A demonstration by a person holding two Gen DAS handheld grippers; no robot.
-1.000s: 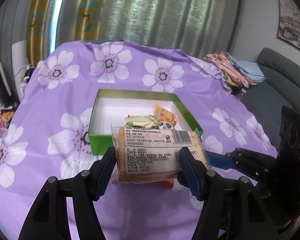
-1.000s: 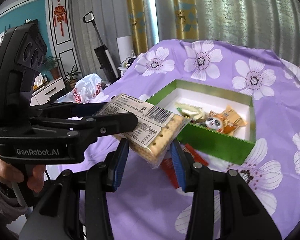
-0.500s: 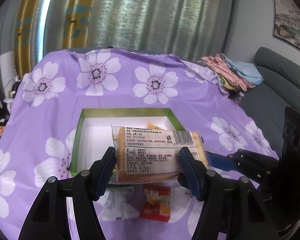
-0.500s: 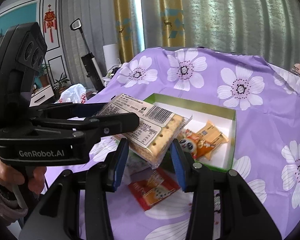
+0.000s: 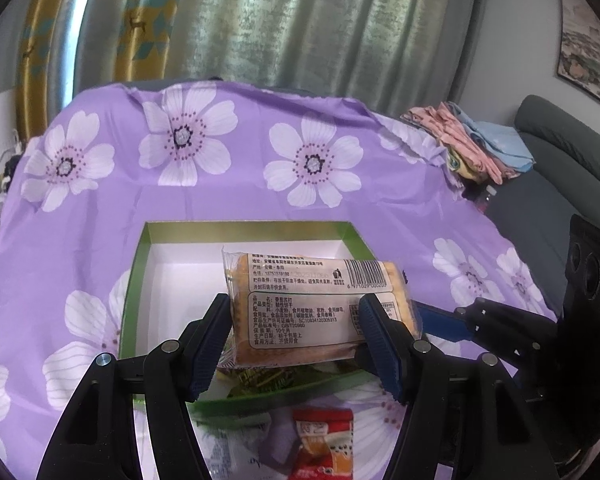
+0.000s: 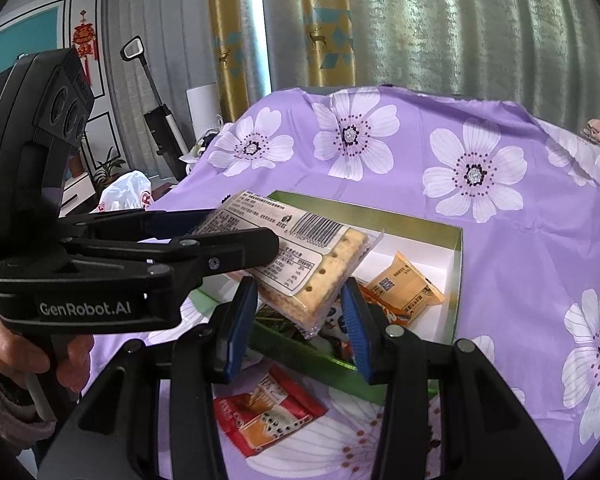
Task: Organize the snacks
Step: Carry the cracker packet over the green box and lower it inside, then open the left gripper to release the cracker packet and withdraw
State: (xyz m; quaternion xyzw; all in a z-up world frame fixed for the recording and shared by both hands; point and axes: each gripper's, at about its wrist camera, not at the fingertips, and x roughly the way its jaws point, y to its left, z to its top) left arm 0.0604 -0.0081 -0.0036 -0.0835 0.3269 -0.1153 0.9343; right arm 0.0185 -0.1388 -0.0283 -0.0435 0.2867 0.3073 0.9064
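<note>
A clear packet of crackers (image 5: 312, 300) with a white label hangs above the near side of the green box (image 5: 140, 248). My left gripper (image 5: 294, 308) is shut on its two long sides. My right gripper (image 6: 298, 288) is shut on the packet's (image 6: 300, 264) right end, and one blue finger (image 5: 440, 320) of it shows in the left wrist view. The box (image 6: 458, 280) has a white inside and holds an orange packet (image 6: 406, 288) and other small snacks, partly hidden by the crackers. A red snack packet (image 6: 268, 412) lies on the cloth just in front of the box.
A purple flowered cloth (image 5: 180, 200) covers the table. A pale packet (image 5: 236, 452) lies beside the red one (image 5: 324, 448). Folded clothes (image 5: 472, 148) sit at the far right edge, a grey sofa (image 5: 560, 168) beyond. A person's hand (image 6: 12, 352) grips the left tool.
Both grippers have carried the cracker packet forward from in front of the box to above its near side. The red packet has come into view beneath them.
</note>
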